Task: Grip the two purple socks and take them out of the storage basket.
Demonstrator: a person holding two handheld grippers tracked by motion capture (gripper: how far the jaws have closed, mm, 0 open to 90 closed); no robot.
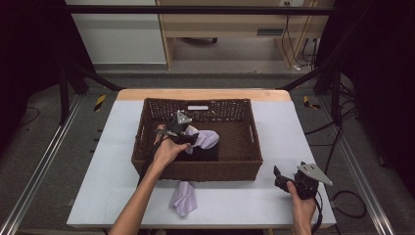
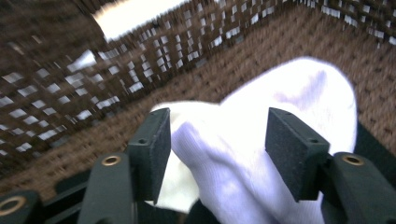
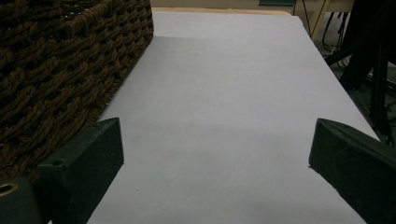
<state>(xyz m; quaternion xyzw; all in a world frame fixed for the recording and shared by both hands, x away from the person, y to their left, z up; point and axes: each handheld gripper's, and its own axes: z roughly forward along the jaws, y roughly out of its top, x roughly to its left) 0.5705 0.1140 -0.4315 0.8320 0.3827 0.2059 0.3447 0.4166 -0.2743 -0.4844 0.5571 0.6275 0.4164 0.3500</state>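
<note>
Releasing the pale sock (image 2: 261, 140) inside the basket (image 1: 147, 147), the left gripper (image 2: 217, 140) needs its spread jaws lifted straight clear.

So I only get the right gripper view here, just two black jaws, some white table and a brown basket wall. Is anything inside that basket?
Observer: Yes, a pale lilac sock lies in the wicker basket, on something dark.
Operator: Is the other hand near it?
Observer: The left gripper is down inside the basket, jaws apart with the sock between them and a gap at the right pad, so not pinched.
Operator: Any more socks?
Observer: A second lilac sock lies on the table just outside the basket's near wall.
Operator: And my gripper?
Observer: The right gripper sits open at the table's near right corner, holding nothing.
</note>
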